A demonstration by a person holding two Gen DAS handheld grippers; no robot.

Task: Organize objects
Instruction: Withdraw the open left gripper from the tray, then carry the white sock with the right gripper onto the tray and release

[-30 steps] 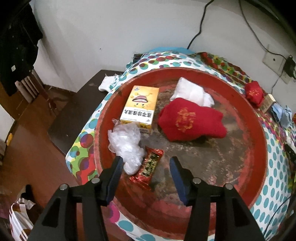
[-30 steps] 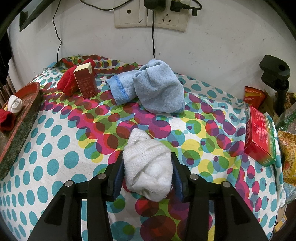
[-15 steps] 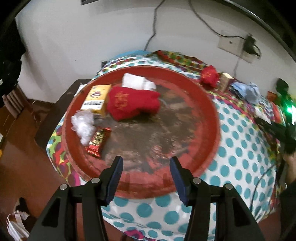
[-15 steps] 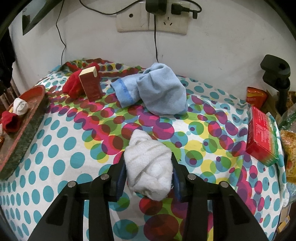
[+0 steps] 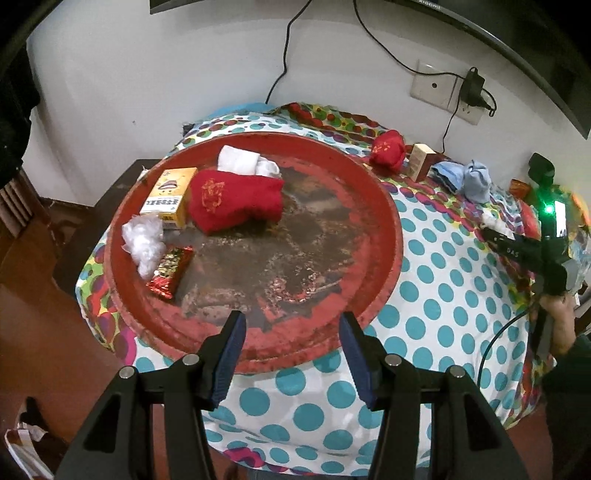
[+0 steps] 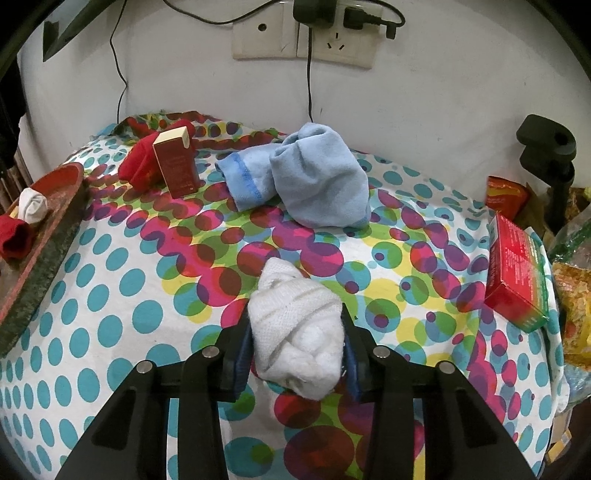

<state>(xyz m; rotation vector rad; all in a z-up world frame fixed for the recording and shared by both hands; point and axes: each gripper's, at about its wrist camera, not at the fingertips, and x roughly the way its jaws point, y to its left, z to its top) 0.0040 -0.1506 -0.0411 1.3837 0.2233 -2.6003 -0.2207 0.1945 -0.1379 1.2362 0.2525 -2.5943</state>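
Right gripper point(image 6: 295, 343): closed on rolled white knit sock bundle point(image 6: 295, 332), blue pads pressed into both flanks; jaws have just been closing, bundle between them throughout. Bundle low over polka-dot tablecloth point(image 6: 110, 295), near front-centre of table; contact with cloth cannot be told.

Left gripper point(image 5: 291, 349): open, nothing between pads. Poised over near rim of round red worn metal tray point(image 5: 391, 236); near edge of tray shows through the gap.

On tray, far-left part: yellow-and-white cardboard box point(image 5: 168, 195) lying flat; red knit sock with gold embroidery point(image 5: 232, 199) just beside box, touching it; white rolled sock point(image 5: 243, 162) behind red sock, against far rim. Crumpled clear plastic wrap point(image 5: 144, 243) in front of box; red-and-gold foil snack packet point(image 5: 170, 267) touching wrap on its near side. Rest of tray floor bare, paint flaked.

On cloth, off tray, toward wall: second red embroidered sock point(image 6: 138, 166) with upright dark-red carton point(image 6: 175, 162) in front of it, touching. Light-blue terry sock pair point(image 6: 314, 184) beside carton, apart from it. Red-and-green flat box point(image 6: 517, 273) at right table edge. Snack bags beyond it, partly hidden.

Wall: double socket plate point(image 6: 303, 33), black charger plugged in.
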